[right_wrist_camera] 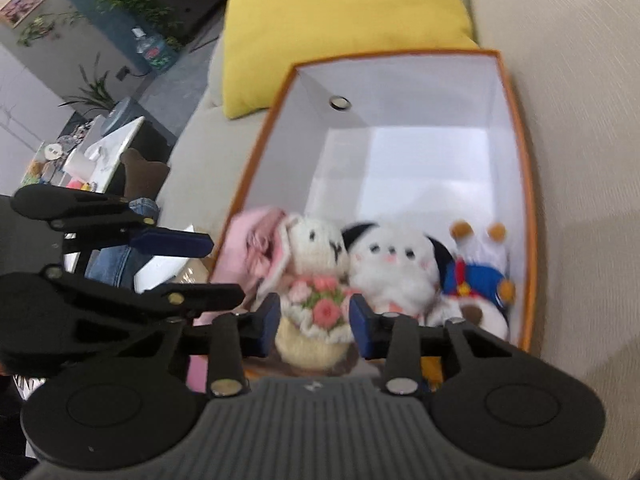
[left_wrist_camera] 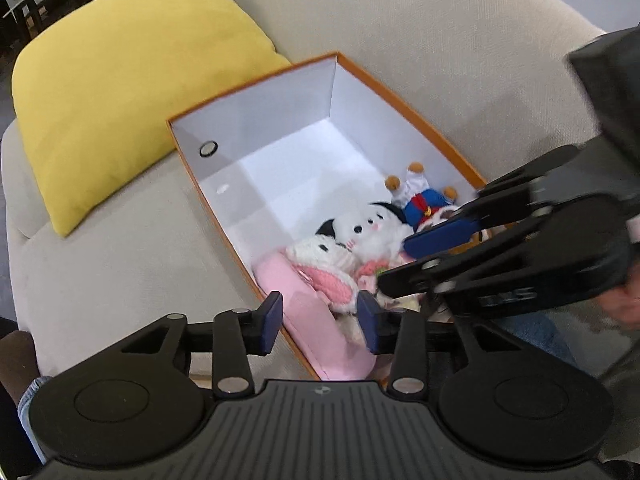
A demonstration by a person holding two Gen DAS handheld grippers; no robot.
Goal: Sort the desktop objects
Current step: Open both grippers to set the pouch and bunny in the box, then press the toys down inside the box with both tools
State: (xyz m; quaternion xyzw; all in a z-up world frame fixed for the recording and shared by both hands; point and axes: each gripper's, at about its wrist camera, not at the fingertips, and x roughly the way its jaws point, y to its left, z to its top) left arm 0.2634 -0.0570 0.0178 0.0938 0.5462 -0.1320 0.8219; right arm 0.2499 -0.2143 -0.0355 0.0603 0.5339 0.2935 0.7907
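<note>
1. The right claw point(right_wrist_camera: 313, 322) is open, its two blue pads spread to either side of the knitted rabbit point(right_wrist_camera: 316, 264) – the pads flank the toy's flowered front, and whether they touch it I cannot tell.
2. The rabbit sits upright at the near end of the orange box point(right_wrist_camera: 530, 200), which lies on a beige sofa point(right_wrist_camera: 580, 120).
3. Just beside the rabbit, on its right, sits a white plush dog with black ears point(right_wrist_camera: 394, 264), the two touching; further right a toy in a blue coat point(right_wrist_camera: 476, 276) lies upside down, feet toward the far end of the box.
4. A pink cloth point(right_wrist_camera: 248, 248) lies bunched against the rabbit's left side, along the box's left wall.
5. The left claw point(left_wrist_camera: 320, 320) is also open and holds nothing – it hovers over the near left edge of the box, above the pink cloth point(left_wrist_camera: 316, 320), with the rabbit point(left_wrist_camera: 320, 256) just beyond its pads.
6. In the left wrist view the right claw point(left_wrist_camera: 394, 262) reaches in from the right, across the toys at the near end.
7. The far half of the box point(left_wrist_camera: 256, 80) is bare white inside, with a round hole in its end wall.
8. A yellow cushion point(left_wrist_camera: 120, 100) rests against the sofa point(left_wrist_camera: 440, 40) just behind the box.
</note>
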